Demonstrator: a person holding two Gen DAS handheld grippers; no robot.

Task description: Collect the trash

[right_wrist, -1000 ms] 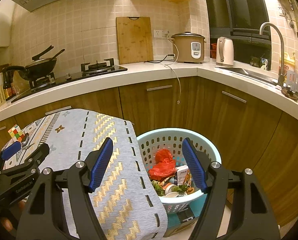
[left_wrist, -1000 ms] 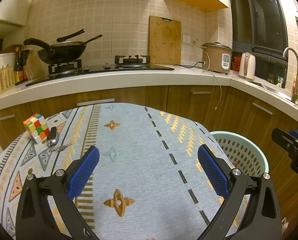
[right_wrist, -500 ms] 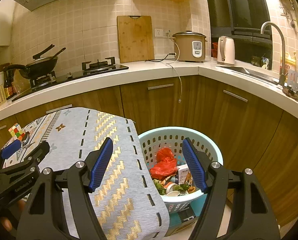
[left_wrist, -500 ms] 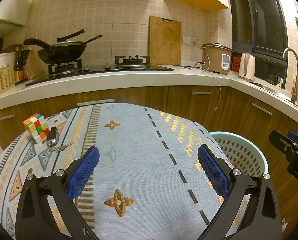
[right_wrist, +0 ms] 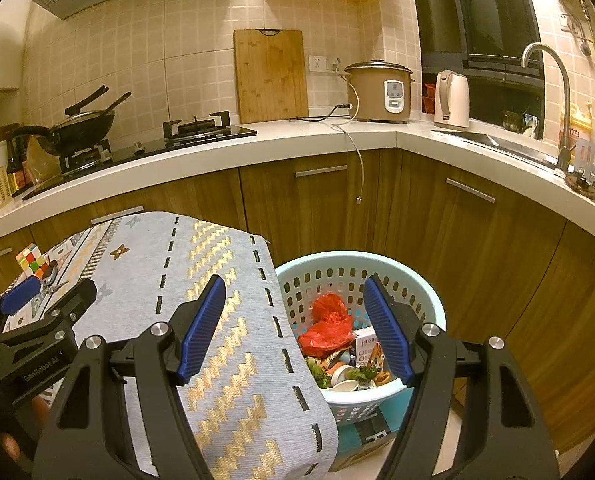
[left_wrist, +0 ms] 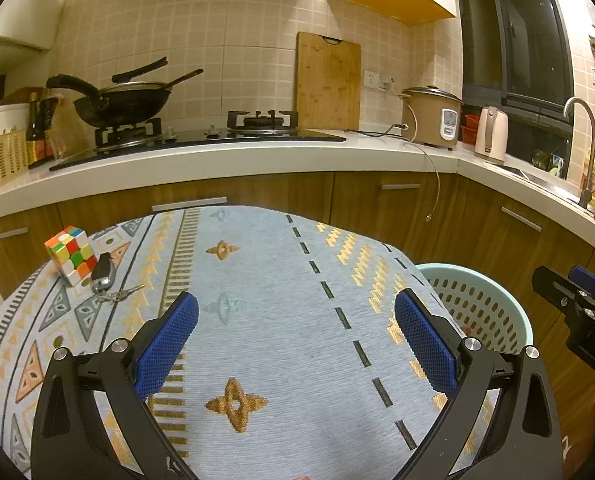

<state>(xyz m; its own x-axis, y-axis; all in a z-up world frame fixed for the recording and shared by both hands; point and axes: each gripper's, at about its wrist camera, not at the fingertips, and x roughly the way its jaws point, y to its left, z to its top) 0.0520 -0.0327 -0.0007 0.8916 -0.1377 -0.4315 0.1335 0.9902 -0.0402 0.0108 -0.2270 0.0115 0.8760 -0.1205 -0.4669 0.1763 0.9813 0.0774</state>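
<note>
A pale green perforated basket (right_wrist: 425, 300) stands beside the table's right edge and holds trash: a red plastic bag (right_wrist: 327, 322), a small white box (right_wrist: 365, 344), cups and scraps. It also shows in the left wrist view (left_wrist: 493, 312). My right gripper (right_wrist: 295, 328) is open and empty, above the basket's left rim and the table edge. My left gripper (left_wrist: 295, 340) is open and empty above the patterned tablecloth (left_wrist: 265, 320). The right gripper shows at the right edge of the left wrist view (left_wrist: 577, 304).
A Rubik's cube (left_wrist: 70, 254) and a car key with keys (left_wrist: 103, 276) lie at the table's far left. Behind is a counter with wok (left_wrist: 121, 100), cutting board (left_wrist: 327, 80), rice cooker (left_wrist: 433, 116), kettle (left_wrist: 491, 134) and sink tap (right_wrist: 553, 92).
The right gripper has drifted slightly left and forward; the view shifts a little. The left gripper has barely moved. Both stay open and empty.
</note>
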